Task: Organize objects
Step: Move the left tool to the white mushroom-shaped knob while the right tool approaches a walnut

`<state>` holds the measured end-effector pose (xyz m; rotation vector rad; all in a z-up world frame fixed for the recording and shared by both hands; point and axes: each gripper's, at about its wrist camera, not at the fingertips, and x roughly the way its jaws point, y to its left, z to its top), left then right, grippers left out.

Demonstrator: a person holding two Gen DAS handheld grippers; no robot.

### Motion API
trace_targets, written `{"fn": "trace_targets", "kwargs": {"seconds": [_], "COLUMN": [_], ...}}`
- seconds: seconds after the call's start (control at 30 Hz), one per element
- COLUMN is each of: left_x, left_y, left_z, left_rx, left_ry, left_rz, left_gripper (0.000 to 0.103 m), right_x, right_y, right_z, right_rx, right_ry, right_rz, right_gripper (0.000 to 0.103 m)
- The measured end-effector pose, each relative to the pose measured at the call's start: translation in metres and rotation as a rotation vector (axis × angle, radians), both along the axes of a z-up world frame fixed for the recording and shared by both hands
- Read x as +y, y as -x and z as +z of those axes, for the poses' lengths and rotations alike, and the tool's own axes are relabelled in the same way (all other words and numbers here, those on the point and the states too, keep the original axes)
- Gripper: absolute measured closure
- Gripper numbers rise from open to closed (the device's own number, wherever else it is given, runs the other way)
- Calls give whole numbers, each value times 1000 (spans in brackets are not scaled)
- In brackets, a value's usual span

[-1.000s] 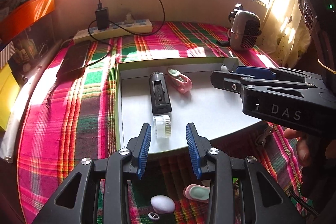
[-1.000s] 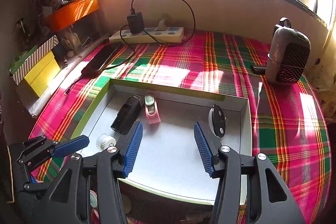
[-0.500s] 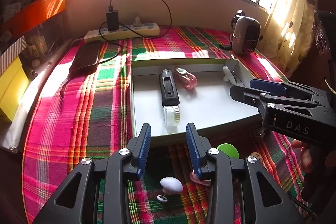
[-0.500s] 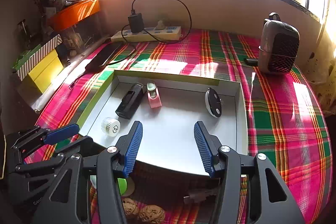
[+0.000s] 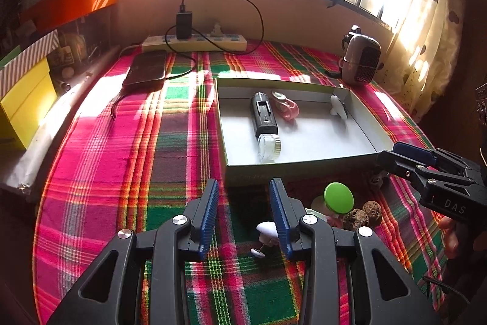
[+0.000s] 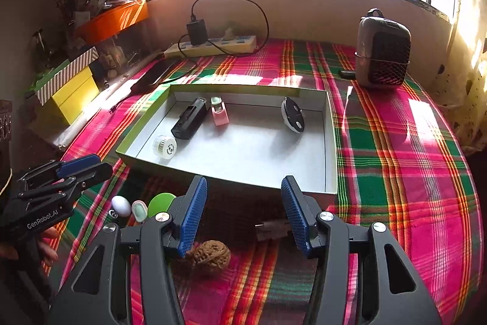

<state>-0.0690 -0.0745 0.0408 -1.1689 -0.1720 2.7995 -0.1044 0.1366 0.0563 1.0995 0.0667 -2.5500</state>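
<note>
Both grippers, left [image 5: 243, 209] and right [image 6: 243, 212], jaws wide and empty, have backed off the box [image 6: 331, 142] since a second ago, exposing loose items near its front wall (green disc [image 5: 338, 194], white egg [image 6: 120, 205], walnut [image 6: 213, 255]), so next pick likely starts there.

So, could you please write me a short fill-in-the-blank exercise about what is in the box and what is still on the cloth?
1. The black device lies inside the ____, beside the pink clip.
2. The small white jar in the tray lies at the near end of the ____ device.
3. The round disc on the cloth in front of the box is ____ in colour.
4. Both the left gripper and the right gripper have their jaws ____.

Missing words: box; black; green; open
</note>
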Motion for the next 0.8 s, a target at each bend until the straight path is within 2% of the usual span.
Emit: {"fn": "trace_targets", "kwargs": {"seconds": [0.27,0.5,0.8], "left_x": [-11,-7,-1], "left_y": [-10,-16,-18], "left_z": [-8,-15,-23], "left_rx": [-21,-40,-67], "left_ry": [-35,-57,-63], "left_rz": [4,-47,-71], "left_gripper": [70,70,70], "right_x": [9,17,7], "right_y": [-18,-30,-34], "right_z": [-11,-16,-28], "right_rx": [-16,-21,-54], "right_ry": [-3,7,-7], "right_rz": [-1,1,39], "right_gripper": [51,51,51]}}
